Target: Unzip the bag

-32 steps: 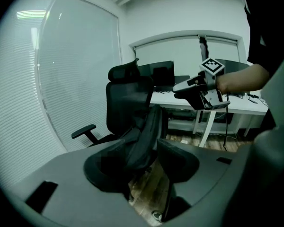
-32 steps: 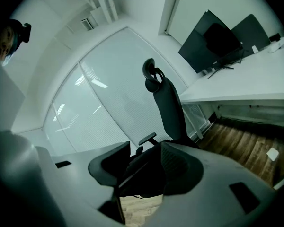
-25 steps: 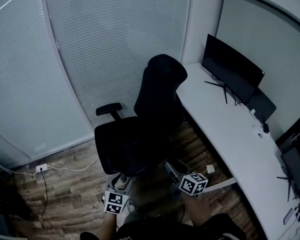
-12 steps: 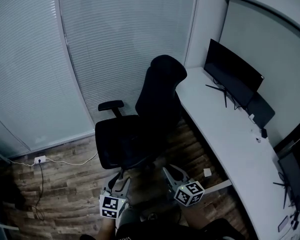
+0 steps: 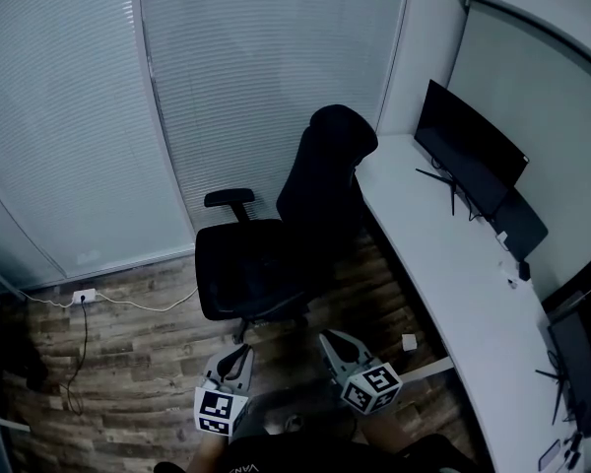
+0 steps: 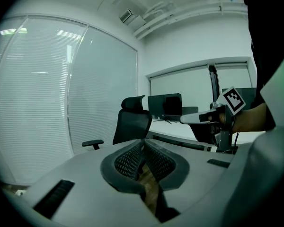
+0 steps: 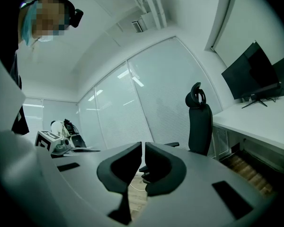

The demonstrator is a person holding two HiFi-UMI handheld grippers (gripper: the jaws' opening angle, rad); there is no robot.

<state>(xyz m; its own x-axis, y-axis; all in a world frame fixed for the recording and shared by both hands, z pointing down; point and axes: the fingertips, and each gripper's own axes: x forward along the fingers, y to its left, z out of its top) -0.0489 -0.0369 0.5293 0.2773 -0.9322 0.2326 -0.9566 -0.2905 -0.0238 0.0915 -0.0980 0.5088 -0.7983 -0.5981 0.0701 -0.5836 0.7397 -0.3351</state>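
No bag shows in any view. My left gripper (image 5: pixel 236 355) is low in the head view, above the wooden floor and in front of the black office chair (image 5: pixel 276 235). Its jaws have just been closing and now stand shut with nothing between them (image 6: pixel 143 144). My right gripper (image 5: pixel 332 342) is beside it to the right, pointing at the chair. Its jaws have also just been closing and are shut on nothing (image 7: pixel 143 146). The left gripper view also catches the right gripper (image 6: pixel 201 119) held out level.
A long white desk (image 5: pixel 443 274) runs down the right with a dark monitor (image 5: pixel 468 156) on it. Glass walls with blinds (image 5: pixel 256 77) close off the back. A white socket and cable (image 5: pixel 84 295) lie on the floor at left.
Both grippers' jaws have gone from spread wide to shut, with nothing in them. The hands have shifted, and the head view has swung so the chair sits a little further right.
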